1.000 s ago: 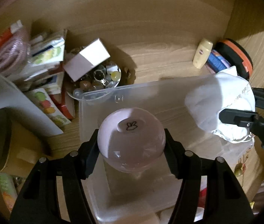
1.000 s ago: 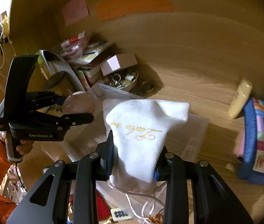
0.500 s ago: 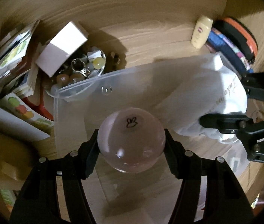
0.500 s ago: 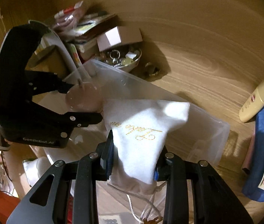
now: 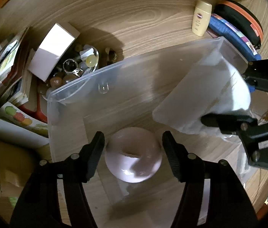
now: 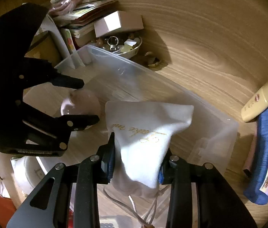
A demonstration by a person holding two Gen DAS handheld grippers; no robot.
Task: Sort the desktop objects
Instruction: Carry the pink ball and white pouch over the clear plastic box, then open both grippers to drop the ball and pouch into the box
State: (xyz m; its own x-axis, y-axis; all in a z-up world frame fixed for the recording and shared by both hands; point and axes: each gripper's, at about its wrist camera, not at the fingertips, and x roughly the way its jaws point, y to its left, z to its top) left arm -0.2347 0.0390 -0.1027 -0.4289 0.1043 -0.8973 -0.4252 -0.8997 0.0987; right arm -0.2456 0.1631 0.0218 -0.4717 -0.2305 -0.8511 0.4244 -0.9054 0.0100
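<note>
A pale pink ball (image 5: 133, 153) lies on the floor of the clear plastic bin (image 5: 115, 76), free between the spread fingers of my left gripper (image 5: 133, 142), which is open. The ball also shows in the right wrist view (image 6: 80, 104) beside the left gripper (image 6: 88, 102). My right gripper (image 6: 136, 152) is shut on a white drawstring pouch (image 6: 145, 133) with gold lettering and holds it over the bin's right half. The pouch shows in the left wrist view (image 5: 209, 98) too.
A glass dish of beads and rings (image 5: 73, 70) with a white box (image 5: 52, 49) on it stands behind the bin. Books and papers (image 5: 6, 64) lie at the left. A cream bottle (image 5: 200, 19), blue pouch (image 6: 264, 152) and orange-rimmed case (image 5: 242, 20) lie at the right.
My left gripper has lowered into the bin and opened, letting go of the pink ball, which now rests on the bin floor. The right gripper has brought the pouch lower over the bin.
</note>
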